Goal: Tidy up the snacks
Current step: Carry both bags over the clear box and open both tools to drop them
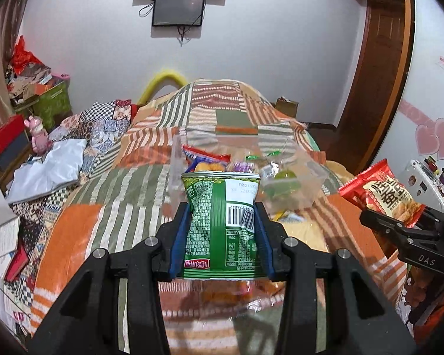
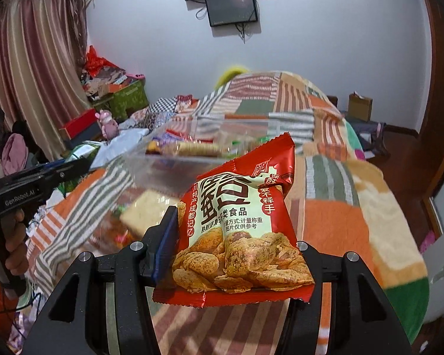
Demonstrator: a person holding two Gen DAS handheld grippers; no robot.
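Observation:
My left gripper (image 1: 222,216) is shut on a green snack packet (image 1: 222,222), held above the bed just short of a clear plastic box (image 1: 307,174) that holds several snacks. My right gripper (image 2: 231,236) is shut on a red snack packet (image 2: 239,230), also held above the bed; its right finger is hidden behind the packet. The clear box (image 2: 174,174) lies ahead and to the left of it. The right gripper with the red packet (image 1: 381,192) also shows at the right edge of the left wrist view. The left gripper (image 2: 59,171) shows at the left of the right wrist view.
A striped patchwork blanket (image 1: 127,183) covers the bed. More loose snacks (image 2: 142,216) lie on it in front of the box. Books, boxes and a pink toy (image 1: 38,133) crowd the left side. A wooden door (image 1: 379,68) stands at the right.

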